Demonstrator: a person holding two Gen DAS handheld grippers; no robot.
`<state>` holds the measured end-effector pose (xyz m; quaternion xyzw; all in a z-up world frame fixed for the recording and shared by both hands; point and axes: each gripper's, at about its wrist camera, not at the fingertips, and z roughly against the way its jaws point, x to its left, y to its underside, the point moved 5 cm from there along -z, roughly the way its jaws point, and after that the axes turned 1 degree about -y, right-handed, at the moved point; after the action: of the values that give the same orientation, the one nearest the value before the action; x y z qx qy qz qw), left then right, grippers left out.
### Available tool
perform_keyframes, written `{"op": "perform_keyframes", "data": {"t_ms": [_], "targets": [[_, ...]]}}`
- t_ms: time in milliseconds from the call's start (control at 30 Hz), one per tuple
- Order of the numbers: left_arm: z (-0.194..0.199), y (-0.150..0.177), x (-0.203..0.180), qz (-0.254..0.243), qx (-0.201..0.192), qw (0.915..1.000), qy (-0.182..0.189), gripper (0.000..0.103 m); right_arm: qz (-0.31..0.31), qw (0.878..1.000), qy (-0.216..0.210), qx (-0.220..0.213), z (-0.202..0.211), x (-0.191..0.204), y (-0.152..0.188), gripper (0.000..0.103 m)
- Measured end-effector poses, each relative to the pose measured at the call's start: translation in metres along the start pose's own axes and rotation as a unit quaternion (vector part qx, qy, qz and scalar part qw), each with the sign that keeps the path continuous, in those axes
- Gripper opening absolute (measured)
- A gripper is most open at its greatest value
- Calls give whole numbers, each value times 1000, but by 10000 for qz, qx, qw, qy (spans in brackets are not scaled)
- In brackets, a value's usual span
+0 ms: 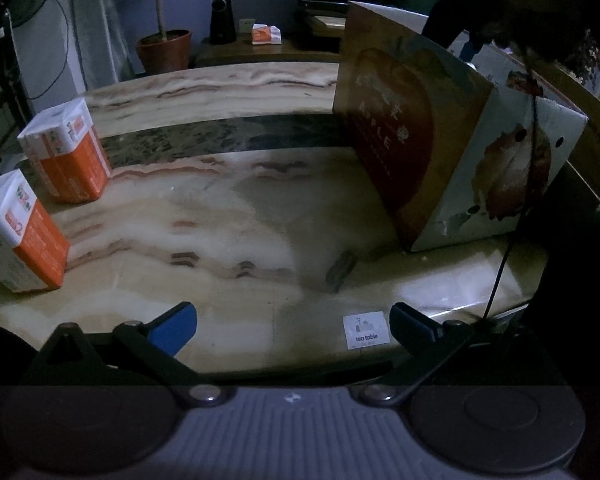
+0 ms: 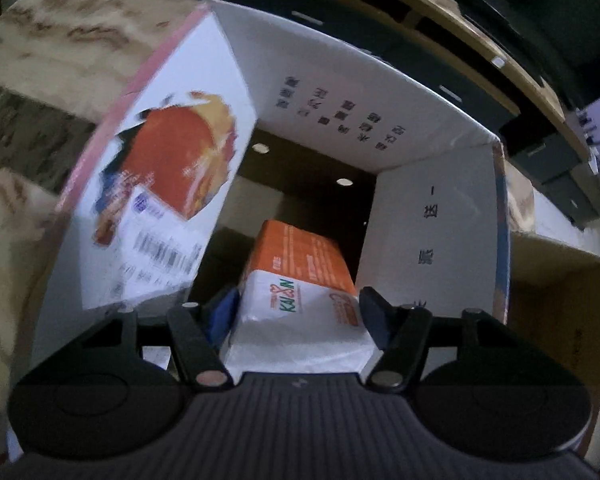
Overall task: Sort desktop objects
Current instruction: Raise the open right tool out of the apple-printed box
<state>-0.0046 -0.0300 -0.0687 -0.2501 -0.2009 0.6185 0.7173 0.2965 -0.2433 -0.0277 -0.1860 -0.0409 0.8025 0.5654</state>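
Tissue pack (image 2: 300, 300) sat clamped across its short sides in my right gripper (image 2: 298, 312), over the open box (image 2: 432, 220). Judged light, soft, slippery film: squeeze gently. Left gripper (image 1: 292, 324) wide open, empty, above the table (image 1: 240, 208).

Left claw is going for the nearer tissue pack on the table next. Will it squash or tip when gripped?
The nearer tissue pack looks soft and plastic-wrapped, so it will probably give under the pads and may be slick. It stands upright on a narrow end, so a push could tip it. Probably light for its size.
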Motion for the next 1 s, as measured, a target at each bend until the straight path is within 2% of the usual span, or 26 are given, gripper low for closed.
{"op": "perform_keyframes", "data": {"t_ms": [67, 233, 267, 333, 467, 700, 833, 967, 1000], "targets": [[0, 0, 1, 17, 8, 10000, 3, 102, -173, 9998, -7, 30, -27, -1, -10, 68], [-2, 0, 1, 24, 37, 10000, 9, 102, -509, 9984, 16, -245, -32, -10, -20, 67], [-2, 0, 0, 17, 37, 10000, 13, 102, -562, 9978, -58, -342, -31, -11, -23, 55], [-2, 0, 0, 0, 44, 10000, 16, 102, -591, 9970, -100, -497, -32, -12, -30, 49], [-3, 0, 0, -16, 46, 10000, 3, 102, -785, 9943, -151, -709, -35, -12, -37, 51], [-3, 0, -1, -20, 41, 10000, 28, 102, -1092, 9851, 110, -1323, -29, -35, -34, 52], [-3, 0, 0, -6, 32, 10000, 27, 102, -1819, 9669, -327, -1759, 6, -55, -24, 53], [-3, -1, -1, 17, 29, 10000, 57, 102, -2274, 9596, -817, -1441, 28, -57, 3, 70], [-3, -1, -3, -10, 24, 10000, 69, 102, -2395, 9574, -886, -1351, 29, -57, 11, 70]]}}
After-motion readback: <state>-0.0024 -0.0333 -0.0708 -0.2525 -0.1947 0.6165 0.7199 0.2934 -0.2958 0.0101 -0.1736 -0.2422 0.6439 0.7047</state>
